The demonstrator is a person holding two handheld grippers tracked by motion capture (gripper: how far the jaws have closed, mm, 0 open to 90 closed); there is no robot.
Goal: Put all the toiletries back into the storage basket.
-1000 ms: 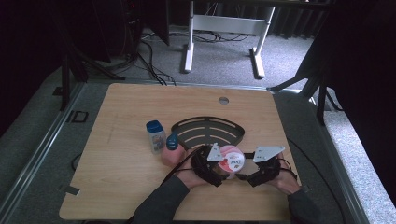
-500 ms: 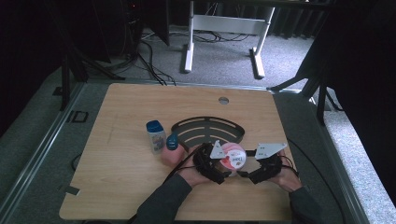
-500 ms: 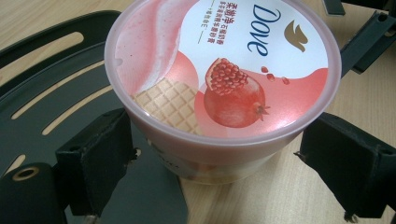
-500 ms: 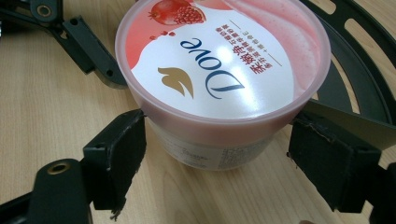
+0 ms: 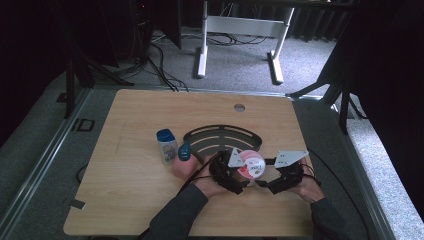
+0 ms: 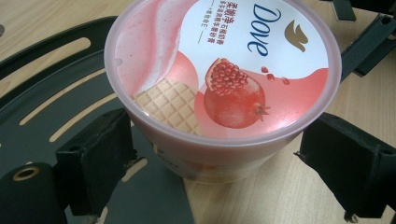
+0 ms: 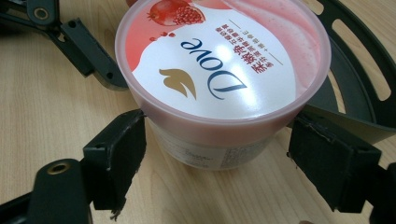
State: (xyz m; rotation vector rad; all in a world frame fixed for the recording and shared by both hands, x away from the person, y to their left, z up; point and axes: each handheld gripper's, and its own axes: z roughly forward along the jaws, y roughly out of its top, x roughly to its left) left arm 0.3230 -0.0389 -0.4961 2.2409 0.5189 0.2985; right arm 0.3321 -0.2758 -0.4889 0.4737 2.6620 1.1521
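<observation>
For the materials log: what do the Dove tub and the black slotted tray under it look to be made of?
Dove tub: likely plastic, with translucent pink walls and rim and a glossy printed lid label. Black slotted tray: probably moulded plastic or coated metal, matte, with an even dark surface and clean slots.

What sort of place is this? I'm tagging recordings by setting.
Probably a lab or recording workroom: a wooden table on grey carpet, loose cables, and a white desk frame behind.

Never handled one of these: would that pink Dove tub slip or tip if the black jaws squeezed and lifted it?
The Dove tub looks like stiff plastic, so it should probably hold its shape. Its smooth wall narrows below the lid, so it might slip, though the lid's rim could catch. It is wide and squat, so unlikely to tip.
</observation>
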